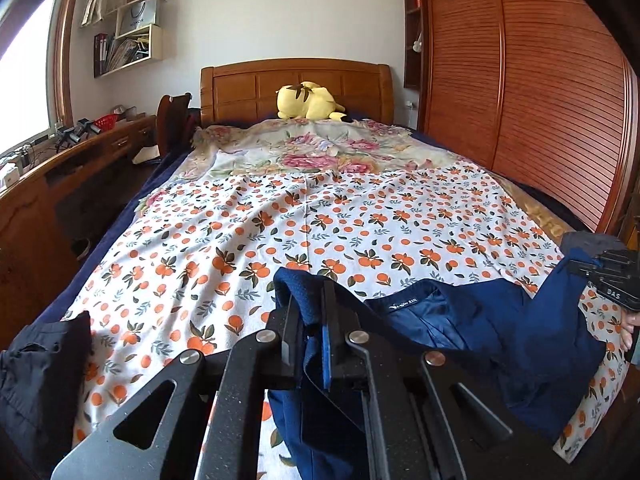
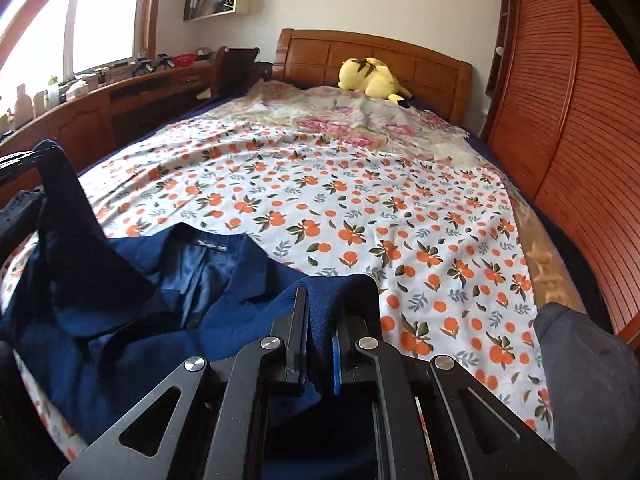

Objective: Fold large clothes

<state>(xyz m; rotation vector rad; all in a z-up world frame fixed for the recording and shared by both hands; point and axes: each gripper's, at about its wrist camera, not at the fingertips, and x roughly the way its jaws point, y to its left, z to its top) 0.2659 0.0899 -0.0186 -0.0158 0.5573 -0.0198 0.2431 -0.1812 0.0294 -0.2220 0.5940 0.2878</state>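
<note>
A navy blue jacket (image 1: 460,332) lies across the near end of the bed, its collar and label facing up. My left gripper (image 1: 310,300) is shut on one edge of the jacket, with blue cloth pinched between its fingers. The right gripper (image 1: 608,268) shows at the right edge of the left wrist view, gripping the far corner of the garment. In the right wrist view the jacket (image 2: 168,292) spreads to the left, and my right gripper (image 2: 320,304) is shut on a fold of its cloth. The left gripper (image 2: 20,164) appears at the left edge there, holding the cloth up.
The bed carries an orange-print sheet (image 1: 320,232) and a floral cover (image 1: 320,148). A yellow plush toy (image 1: 308,100) rests by the wooden headboard. A dark garment (image 1: 40,372) lies at the bed's near left. A wooden desk (image 1: 80,152) runs along the left, a slatted wardrobe (image 1: 540,100) along the right.
</note>
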